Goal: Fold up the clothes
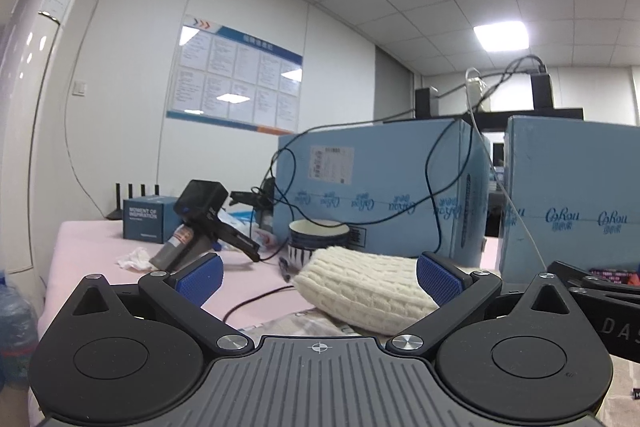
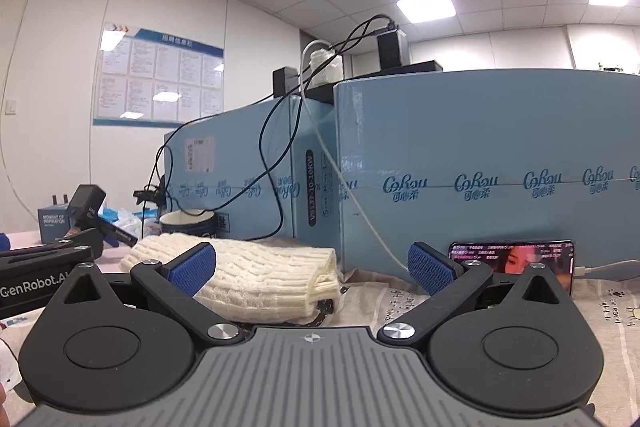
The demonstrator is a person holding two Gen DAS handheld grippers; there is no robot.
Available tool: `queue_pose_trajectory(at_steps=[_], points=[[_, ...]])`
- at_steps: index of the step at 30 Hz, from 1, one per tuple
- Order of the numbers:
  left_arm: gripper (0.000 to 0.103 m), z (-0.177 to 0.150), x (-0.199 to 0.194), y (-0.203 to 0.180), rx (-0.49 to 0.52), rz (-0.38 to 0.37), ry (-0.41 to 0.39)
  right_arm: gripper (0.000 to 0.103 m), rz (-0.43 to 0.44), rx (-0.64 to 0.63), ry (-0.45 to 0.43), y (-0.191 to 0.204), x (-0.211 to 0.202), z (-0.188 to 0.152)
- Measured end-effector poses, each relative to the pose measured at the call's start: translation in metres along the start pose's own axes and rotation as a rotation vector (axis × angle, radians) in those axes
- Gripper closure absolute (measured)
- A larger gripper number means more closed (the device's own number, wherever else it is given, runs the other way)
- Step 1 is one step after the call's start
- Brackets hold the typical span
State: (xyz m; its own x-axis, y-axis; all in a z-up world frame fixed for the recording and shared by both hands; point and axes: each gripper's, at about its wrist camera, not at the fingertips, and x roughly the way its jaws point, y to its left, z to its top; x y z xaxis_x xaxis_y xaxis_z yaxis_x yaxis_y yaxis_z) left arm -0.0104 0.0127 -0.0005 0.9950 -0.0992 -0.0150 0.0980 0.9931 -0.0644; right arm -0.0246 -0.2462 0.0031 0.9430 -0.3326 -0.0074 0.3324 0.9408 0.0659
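Your left gripper [image 1: 318,273] has its blue pads spread wide, holding nothing. The cream knit garment [image 1: 368,293] lies folded on the printed cloth [image 1: 304,319] just ahead of it, sitting between the pads and leaning toward the right one. Your right gripper [image 2: 312,265] is likewise spread and empty; there the cream knit garment [image 2: 256,277] lies ahead and toward its left pad, in front of the blue boxes [image 2: 480,171]. A striped bowl [image 1: 318,239] stands just behind the garment, and a phone [image 2: 516,259] leans against the nearer box.
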Motion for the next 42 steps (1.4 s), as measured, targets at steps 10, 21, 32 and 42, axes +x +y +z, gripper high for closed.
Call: queue_pose_trajectory(at_steps=[10, 21, 32, 42], points=[[0.0, 0.002, 0.0, 0.007, -0.044, -0.054, -0.017, 0.0, -0.054, 0.033, -0.009, -0.005, -0.015, 0.007], [0.0, 0.016, -0.014, 0.004, -0.08, -0.278, -0.062, 0.0, -0.19, 0.115, 0.017, -0.023, -0.064, 0.024], [0.0, 0.032, -0.057, -0.038, -0.076, -0.566, -0.126, 0.0, -0.354, 0.16, -0.033, -0.064, -0.151, 0.035], [0.0, 0.032, -0.088, -0.12, -0.052, -0.964, 0.017, 0.0, -0.61, 0.21, -0.084, -0.14, -0.261, 0.035]])
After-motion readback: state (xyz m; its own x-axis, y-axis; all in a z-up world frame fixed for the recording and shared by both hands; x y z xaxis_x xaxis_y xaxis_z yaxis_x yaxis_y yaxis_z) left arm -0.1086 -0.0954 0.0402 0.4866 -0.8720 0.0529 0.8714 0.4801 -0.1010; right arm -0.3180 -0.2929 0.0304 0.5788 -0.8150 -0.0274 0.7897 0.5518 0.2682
